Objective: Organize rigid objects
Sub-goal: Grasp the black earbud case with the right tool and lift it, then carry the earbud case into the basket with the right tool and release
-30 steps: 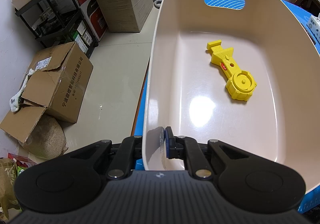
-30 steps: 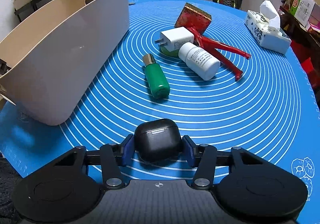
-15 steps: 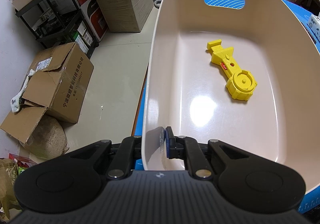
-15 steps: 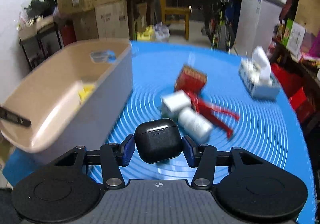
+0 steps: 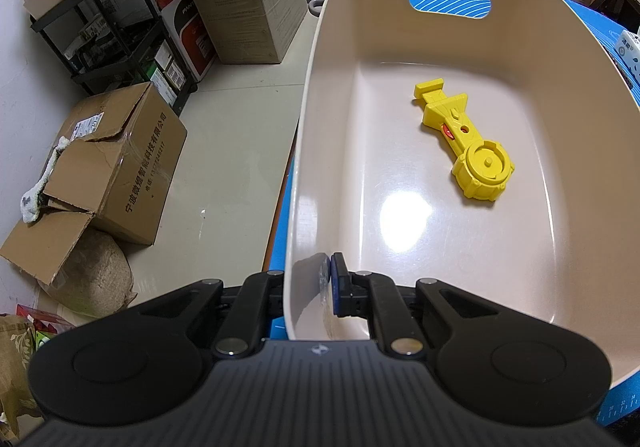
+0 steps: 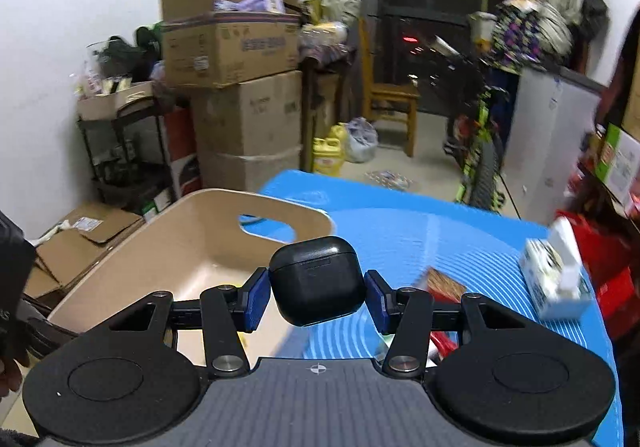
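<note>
Earbud case [image 6: 317, 281], small, black and rounded, sits between the blue pads of your right gripper [image 6: 316, 297]. The pads squeeze it from both sides, so you are grasping it. Its lid end points up and away from you, and its long side runs up and down, a bit tilted. It hangs in the air above the near edge of the beige bin [image 6: 192, 247] and the blue mat [image 6: 420, 239].

Your left gripper [image 5: 326, 287] is clenched on the near wall of the beige bin [image 5: 304, 127]. One finger is inside the bin and the other is outside, with the thin wall pinched between them.

Inside the bin lies a yellow toy [image 5: 464, 145]. It lies flat on the bin floor. Its long side runs from the far left to the near right, with the round end nearer to you. The far wall of the bin has a handle hole [image 5: 450, 1], and you can see the blue mat through it.

The mat has white rings and covers the table. On it, to the right, stands a tissue pack [image 6: 556, 279], and some red things peek out behind your right gripper, too blurry to tell.

Around the table the room is full. Cardboard boxes [image 6: 236, 87] are stacked by the white wall, a black shelf [image 5: 108, 27] stands beside them, an open box [image 5: 108, 163] lies on the floor, and a wooden chair [image 6: 388, 95] stands farther back.
</note>
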A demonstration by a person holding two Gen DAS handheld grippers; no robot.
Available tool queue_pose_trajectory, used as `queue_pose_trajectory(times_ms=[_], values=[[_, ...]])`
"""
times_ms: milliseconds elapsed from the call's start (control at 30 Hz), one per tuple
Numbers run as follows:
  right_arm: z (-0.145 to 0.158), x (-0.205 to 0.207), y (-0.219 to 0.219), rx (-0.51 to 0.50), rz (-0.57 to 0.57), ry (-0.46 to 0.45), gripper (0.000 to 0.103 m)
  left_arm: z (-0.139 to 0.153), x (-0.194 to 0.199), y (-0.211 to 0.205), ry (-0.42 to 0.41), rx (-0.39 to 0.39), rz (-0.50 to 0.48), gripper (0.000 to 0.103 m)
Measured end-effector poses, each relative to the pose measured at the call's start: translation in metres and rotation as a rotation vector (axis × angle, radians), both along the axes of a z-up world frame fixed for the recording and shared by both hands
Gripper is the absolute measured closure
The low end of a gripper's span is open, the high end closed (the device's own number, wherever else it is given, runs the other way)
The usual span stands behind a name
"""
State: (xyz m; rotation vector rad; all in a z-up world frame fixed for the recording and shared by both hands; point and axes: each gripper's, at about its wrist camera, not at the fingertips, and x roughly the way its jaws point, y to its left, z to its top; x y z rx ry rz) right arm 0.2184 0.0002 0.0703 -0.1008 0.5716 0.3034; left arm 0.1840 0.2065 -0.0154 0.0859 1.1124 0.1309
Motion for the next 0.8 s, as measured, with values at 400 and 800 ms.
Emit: queue_pose_trajectory(times_ms=[400, 800], values=[[-0.017, 0.029, 0.074, -0.028, 0.107, 0.056, 0.047, -0.001, 0.0, 0.0, 0.001, -0.001, 0.0, 0.089], [-0.061, 0.045, 0.11, -0.091, 0.141, 0.245, 0.047, -0.003, 0.0, -0.002, 0.001, -0.002, 0.0, 0.09]])
